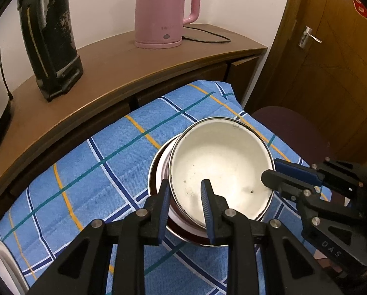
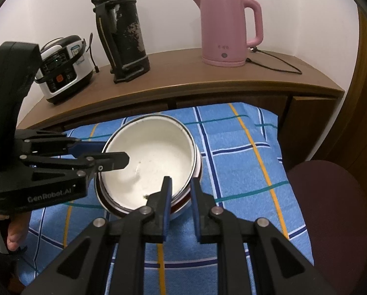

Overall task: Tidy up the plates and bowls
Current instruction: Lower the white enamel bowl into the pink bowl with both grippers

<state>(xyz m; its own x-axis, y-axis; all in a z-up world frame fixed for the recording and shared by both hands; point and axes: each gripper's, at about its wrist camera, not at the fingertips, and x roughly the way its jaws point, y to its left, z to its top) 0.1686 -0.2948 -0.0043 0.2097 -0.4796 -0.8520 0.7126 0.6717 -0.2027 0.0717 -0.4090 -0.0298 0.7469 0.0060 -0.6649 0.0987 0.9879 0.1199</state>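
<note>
The left gripper (image 1: 187, 189) pinches the near rim of the white enamel bowl (image 1: 220, 164); the right gripper (image 2: 181, 184) clamps its opposite rim. The bowl sits tilted in a stack of bowls (image 1: 159, 172) on the blue plaid cloth (image 1: 97, 167).

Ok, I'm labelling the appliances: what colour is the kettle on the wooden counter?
Pink: the kettle is plain pink all over, clearest in the right wrist view.
</note>
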